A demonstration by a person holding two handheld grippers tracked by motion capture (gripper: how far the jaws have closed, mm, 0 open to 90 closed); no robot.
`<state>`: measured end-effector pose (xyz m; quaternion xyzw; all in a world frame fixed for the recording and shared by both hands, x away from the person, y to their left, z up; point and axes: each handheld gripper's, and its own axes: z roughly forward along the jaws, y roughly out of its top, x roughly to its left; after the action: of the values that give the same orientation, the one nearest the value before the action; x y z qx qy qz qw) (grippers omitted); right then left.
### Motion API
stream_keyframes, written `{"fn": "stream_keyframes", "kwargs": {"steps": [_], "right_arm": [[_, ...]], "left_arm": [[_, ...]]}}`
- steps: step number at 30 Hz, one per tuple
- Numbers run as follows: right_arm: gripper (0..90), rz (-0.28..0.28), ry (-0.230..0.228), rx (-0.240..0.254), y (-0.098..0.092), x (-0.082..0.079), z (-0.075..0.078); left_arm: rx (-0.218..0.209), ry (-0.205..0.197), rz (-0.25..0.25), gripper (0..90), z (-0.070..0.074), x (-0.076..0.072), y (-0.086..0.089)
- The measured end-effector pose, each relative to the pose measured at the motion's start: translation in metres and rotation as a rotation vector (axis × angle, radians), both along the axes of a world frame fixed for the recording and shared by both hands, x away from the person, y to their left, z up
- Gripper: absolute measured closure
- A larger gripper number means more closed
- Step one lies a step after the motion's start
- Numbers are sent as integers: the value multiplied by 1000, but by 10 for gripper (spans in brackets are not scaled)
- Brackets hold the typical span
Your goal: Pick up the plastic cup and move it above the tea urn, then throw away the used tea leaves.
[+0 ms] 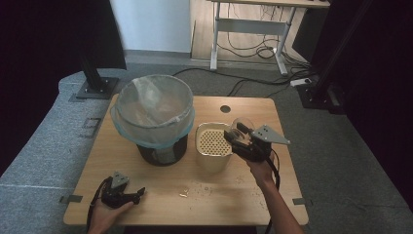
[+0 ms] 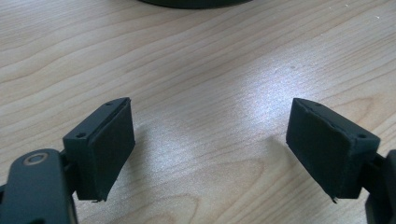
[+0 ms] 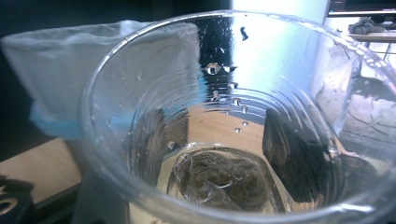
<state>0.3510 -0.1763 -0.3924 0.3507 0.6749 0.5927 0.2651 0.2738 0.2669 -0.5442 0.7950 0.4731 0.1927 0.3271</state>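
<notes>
My right gripper [image 1: 238,139] is shut on a clear plastic cup [image 1: 242,127], held tilted at the right rim of a cream container with a perforated strainer top [image 1: 213,141]. In the right gripper view I look into the mouth of the cup [image 3: 224,140]. Water drops cling to its wall, and a wet brown clump [image 3: 219,179] lies in a little liquid at its bottom. The jaws show as dark shapes through the cup's sides. My left gripper [image 1: 139,194] rests on the wooden table [image 1: 146,204] at the front left, open [image 2: 210,116] with nothing between its pads.
A black bin lined with a translucent bag with a blue edge [image 1: 155,114] stands left of the strainer container. Small crumbs [image 1: 187,191] lie on the table in front. A round cable hole [image 1: 225,109] sits near the far edge. A desk frame and cables are on the floor beyond.
</notes>
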Motion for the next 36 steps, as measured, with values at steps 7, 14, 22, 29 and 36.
{"fn": "stream_keyframes", "kwargs": {"steps": [7,14,22,29,36], "right_arm": [[396,-29,26,-39,5,24,2],[396,-43,43,-50,8,39,4],[392,-50,49,-67,6,49,4],[391,-62,11,-121,6,49,9],[389,-86,-21,-257,12,53,15]], "left_arm": [[5,4,-2,150,-1,0,0],[9,12,-6,150,-2,1,-1],[9,16,-8,150,-2,1,-1],[8,18,-8,149,-2,2,-1],[10,18,-12,150,-2,2,-1]]}}
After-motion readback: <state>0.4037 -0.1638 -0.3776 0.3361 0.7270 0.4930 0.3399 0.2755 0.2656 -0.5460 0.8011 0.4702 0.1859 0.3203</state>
